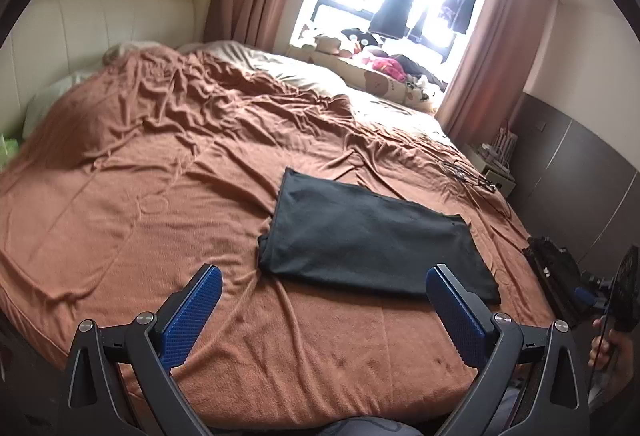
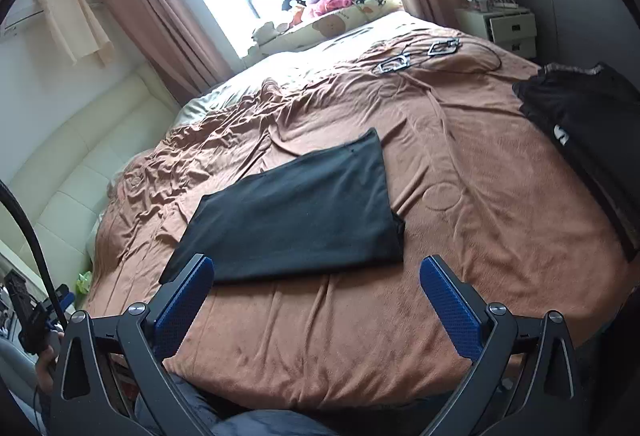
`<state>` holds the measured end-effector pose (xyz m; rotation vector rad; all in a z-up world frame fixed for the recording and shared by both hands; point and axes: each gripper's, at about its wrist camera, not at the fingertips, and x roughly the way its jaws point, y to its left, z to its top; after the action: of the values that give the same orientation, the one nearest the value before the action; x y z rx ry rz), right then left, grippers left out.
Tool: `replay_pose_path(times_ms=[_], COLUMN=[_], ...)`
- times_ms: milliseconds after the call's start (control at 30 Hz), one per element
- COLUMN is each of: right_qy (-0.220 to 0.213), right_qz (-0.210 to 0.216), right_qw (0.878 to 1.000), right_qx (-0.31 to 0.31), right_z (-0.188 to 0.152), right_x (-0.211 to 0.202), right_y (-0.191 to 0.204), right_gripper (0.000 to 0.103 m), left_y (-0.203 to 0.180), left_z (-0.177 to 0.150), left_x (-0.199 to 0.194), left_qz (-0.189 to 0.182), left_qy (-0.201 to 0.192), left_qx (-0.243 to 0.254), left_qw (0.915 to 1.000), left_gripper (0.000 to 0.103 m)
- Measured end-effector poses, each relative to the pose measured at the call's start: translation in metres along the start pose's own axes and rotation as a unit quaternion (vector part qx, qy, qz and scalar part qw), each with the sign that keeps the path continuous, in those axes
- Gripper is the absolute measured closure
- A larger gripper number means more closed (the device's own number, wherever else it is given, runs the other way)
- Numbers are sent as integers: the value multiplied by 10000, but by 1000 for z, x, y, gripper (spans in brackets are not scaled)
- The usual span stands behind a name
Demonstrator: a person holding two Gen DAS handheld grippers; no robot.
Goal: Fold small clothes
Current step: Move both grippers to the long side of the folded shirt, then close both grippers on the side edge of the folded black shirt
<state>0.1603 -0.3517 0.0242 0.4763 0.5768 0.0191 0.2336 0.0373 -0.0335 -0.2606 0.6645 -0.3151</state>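
Progress: dark garment (image 1: 372,236) lies flat on bed (image 1: 160,175) as neat rectangle, apparently folded; further fold possible. Second dark garment (image 2: 580,123) at bed's right edge, seemingly unfolded. Left hand-held gripper (image 1: 322,296) and right hand-held gripper (image 2: 318,286): jaws spread wide, empty, hovering near garment's near edge.
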Motion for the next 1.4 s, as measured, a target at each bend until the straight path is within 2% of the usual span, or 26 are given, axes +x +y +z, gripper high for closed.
replay_pose_path(times_ms=[267, 433, 500, 633, 700, 800, 1067, 1167, 1400], right_qy=[189, 387, 460, 595, 672, 823, 1080, 1190, 1334], right_qz=[99, 31, 14, 37, 53, 101, 191, 227, 270], right_qw=[9990, 9981, 9978, 9962, 9950, 9929, 9879, 9854, 9801], right_qx=[396, 468, 474, 635, 735, 854, 1099, 1194, 1442], right_z=[-12, -13, -12, -11, -12, -12, -9, -10, -9], right_x=[24, 49, 61, 82, 93, 110, 147, 159, 179], right_y=[-21, -25, -25, -30, -32, -34, -43, -46, -53], right_gripper=[0, 13, 20, 26, 33, 39, 39, 46, 49], left_y=[18, 36, 43, 56, 61, 69, 78, 78, 74], left_z=[-6, -8, -10, -19, -23, -28, -32, -30, -24], left_x=[26, 51, 61, 84, 94, 106, 131, 141, 172], left_qz=[-6, -31, -5, -21, -28, -68, -123, -113, -57], left_qy=[299, 516, 583, 847, 958, 1101, 1317, 1354, 1508], left_qx=[-306, -636, -765, -1070, -1157, -1388, -1623, -1647, -1655], left_qw=[9991, 9966, 9954, 9906, 9886, 9842, 9778, 9770, 9746], left_gripper=[4, 8, 12, 25, 29, 35, 45, 45, 47])
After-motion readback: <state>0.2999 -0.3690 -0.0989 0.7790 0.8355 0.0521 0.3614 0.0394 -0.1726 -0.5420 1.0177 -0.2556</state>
